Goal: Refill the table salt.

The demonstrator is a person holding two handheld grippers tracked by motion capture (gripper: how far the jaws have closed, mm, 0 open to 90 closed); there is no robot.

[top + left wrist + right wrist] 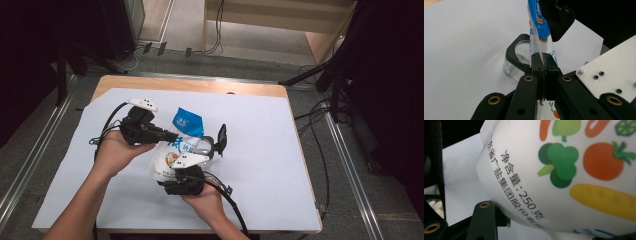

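Spillage is risked: the salt bag (pixel 176 145), centre frame, is pinched by the left tool (pixel 545 63) and clamped half-wide by the right tool (pixel 172 181); tilting past the clear container (pixel 517 58) would scatter salt.

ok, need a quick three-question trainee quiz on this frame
1. True or false: the left gripper stands open, clear of the bag.
2. What colour is the top end of the bag? A red, B blue, C green.
3. What stands on the white sheet right beside the bag?

Key
1. False: its jaws are shut on the edge of the bag.
2. B, blue.
3. A clear container with a black rim.
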